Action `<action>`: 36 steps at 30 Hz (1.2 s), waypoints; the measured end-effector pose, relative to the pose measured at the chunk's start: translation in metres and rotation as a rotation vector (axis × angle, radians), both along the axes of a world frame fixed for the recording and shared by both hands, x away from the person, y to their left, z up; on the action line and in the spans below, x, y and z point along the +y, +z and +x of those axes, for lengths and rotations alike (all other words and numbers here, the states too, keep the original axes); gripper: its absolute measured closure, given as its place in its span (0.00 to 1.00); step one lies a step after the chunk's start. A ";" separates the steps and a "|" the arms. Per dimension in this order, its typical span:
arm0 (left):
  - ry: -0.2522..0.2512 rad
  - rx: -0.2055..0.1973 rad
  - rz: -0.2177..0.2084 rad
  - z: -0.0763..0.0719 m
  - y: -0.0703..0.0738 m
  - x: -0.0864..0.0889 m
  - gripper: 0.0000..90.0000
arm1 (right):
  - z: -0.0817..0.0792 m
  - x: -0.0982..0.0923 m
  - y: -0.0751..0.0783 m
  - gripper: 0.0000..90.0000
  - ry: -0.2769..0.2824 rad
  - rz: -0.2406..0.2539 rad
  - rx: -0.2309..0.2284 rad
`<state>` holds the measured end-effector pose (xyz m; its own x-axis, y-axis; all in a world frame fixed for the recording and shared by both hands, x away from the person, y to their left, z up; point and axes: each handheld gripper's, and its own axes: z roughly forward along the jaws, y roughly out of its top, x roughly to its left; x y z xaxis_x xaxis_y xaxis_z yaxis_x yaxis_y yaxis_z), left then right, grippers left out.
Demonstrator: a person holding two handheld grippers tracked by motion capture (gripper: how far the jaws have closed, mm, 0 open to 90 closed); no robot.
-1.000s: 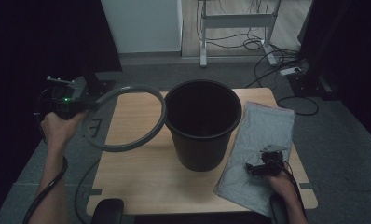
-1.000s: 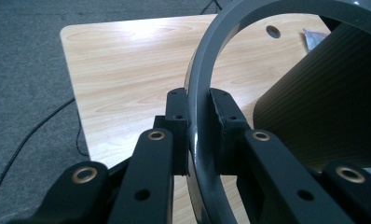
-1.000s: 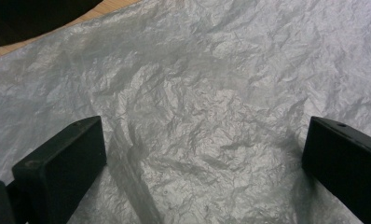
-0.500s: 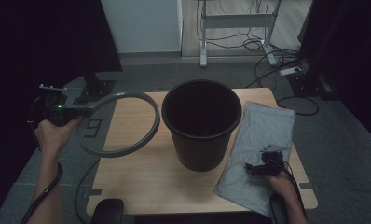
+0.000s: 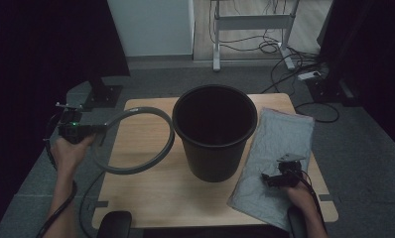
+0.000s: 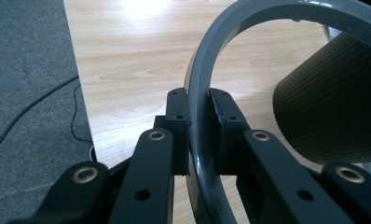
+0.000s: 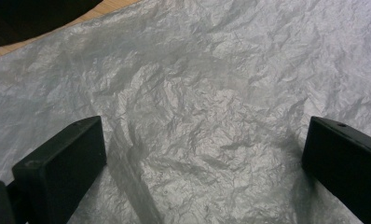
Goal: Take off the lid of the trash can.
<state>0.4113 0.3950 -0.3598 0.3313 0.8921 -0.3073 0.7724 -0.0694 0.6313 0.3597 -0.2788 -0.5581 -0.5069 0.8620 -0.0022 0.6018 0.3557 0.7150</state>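
**Wooden table, dim room: ring clamped left, right idle**

Wooden table (image 5: 151,193) carries black bin (image 5: 214,131) at centre. Left gripper (image 6: 200,116) clamps grey ring (image 5: 136,141), which hangs over the table's left part, just beside the bin. Right gripper (image 7: 202,154) jaws spread wide over crumpled grey bag (image 5: 277,148), gripping nothing.

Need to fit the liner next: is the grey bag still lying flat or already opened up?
Flat: the grey bag lies spread, crinkled, on the table beside the black bin.
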 end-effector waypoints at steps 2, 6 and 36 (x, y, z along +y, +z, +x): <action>0.000 0.000 -0.005 0.000 -0.006 -0.001 0.88 | 0.000 0.000 0.000 0.00 0.000 0.000 0.000; -0.001 0.004 -0.013 0.001 -0.019 -0.003 0.88 | 0.000 0.000 0.000 0.00 0.000 0.000 0.000; 0.044 0.054 0.023 0.008 -0.110 -0.018 0.89 | 0.000 0.000 0.000 0.00 0.000 0.000 0.000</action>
